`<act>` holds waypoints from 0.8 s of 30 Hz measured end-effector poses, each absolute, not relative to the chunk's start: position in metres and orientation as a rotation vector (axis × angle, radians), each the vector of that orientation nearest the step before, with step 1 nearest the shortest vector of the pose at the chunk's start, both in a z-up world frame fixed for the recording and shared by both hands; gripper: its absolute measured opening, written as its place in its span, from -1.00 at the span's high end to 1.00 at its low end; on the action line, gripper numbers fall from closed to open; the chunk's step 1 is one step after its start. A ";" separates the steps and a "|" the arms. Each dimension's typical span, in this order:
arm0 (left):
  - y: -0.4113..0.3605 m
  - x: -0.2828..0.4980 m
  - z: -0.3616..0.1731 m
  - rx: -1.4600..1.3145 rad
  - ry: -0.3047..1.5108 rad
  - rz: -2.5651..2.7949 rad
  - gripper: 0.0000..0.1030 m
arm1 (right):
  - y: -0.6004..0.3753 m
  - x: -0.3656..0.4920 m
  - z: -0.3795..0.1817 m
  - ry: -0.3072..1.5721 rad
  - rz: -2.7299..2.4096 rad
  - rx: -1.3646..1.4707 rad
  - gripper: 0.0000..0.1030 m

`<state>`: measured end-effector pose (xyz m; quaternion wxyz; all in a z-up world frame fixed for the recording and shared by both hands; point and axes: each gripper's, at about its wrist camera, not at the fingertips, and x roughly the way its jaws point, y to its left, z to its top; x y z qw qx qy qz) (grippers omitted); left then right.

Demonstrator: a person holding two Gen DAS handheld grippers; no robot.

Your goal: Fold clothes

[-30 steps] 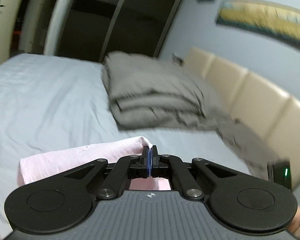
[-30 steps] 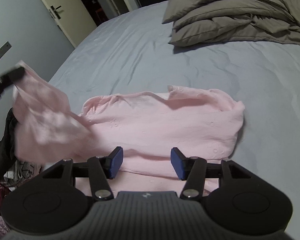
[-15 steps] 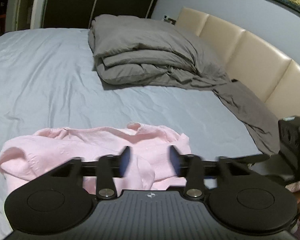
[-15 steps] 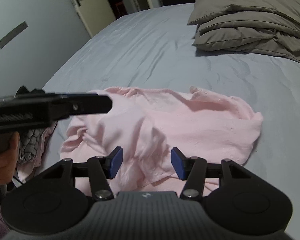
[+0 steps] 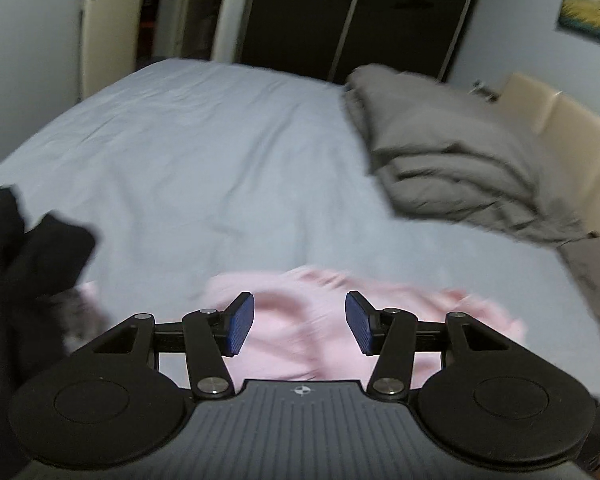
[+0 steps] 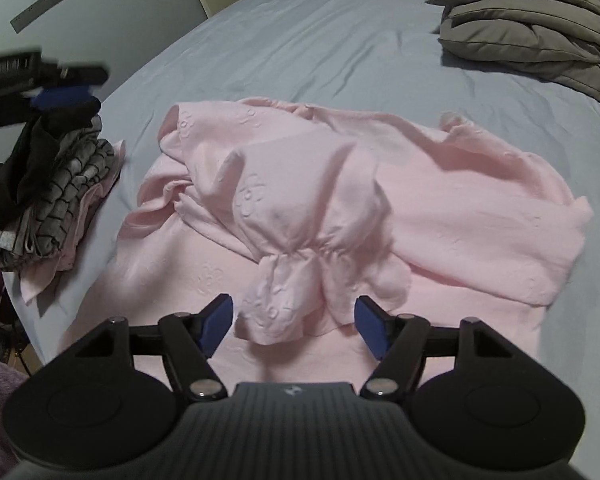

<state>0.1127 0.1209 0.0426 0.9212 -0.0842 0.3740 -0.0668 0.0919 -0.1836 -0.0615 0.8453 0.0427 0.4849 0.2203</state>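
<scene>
1. Spread over the near part of the bed (image 6: 340, 40), close to its near edge: pink garment (image 6: 440, 208), largest item in play, rumpled and only partly folded. Probably light, limp and floppy, no stiffness to hold a crease; likely to slump wherever unsupported.
2. Pale pink throughout, embossed with a flower pattern, one sleeve (image 6: 300, 200) thrown across the body, ending in a gathered, frilled cuff (image 6: 288, 300).
3. Best taken, by the look of it, at a hem or at that gathered cuff, where the cloth bunches thick enough to pinch; flat single layers likely to slide out.
4. At the bed's left edge: small pile of clothes (image 6: 52, 200), black and grey-checked, apart from the pink piece.
5. Right gripper (image 6: 296, 326) spread wide, empty, fingers either side of the cuff, not pinching.
6. Left gripper (image 5: 298, 326) likewise spread wide, gripping nothing, above the blurred pink cloth.
</scene>
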 end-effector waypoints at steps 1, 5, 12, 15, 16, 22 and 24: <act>0.126 0.112 0.036 -0.155 0.789 -0.127 0.06 | -0.184 0.094 -0.060 1.020 0.459 0.095 -0.18; 0.131 0.114 0.005 -0.065 0.866 -0.107 0.06 | -0.188 0.101 -0.056 1.006 0.434 0.115 0.75; 0.103 0.118 -0.035 0.133 0.878 -0.148 0.06 | -0.206 0.112 -0.035 0.942 0.375 0.173 0.91; 0.088 0.117 -0.039 0.218 0.847 -0.158 0.06 | -0.233 0.117 -0.015 0.875 0.314 0.232 0.92; 0.084 0.118 -0.041 0.241 0.839 -0.156 0.06 | -0.243 0.118 -0.009 0.853 0.290 0.256 0.92; 0.067 0.127 -0.055 0.293 0.853 -0.175 0.38 | -0.294 0.132 -0.001 0.811 0.160 0.370 0.92; 0.062 0.128 -0.061 0.320 0.864 -0.187 0.55 | -0.305 0.135 -0.002 0.808 0.133 0.398 0.92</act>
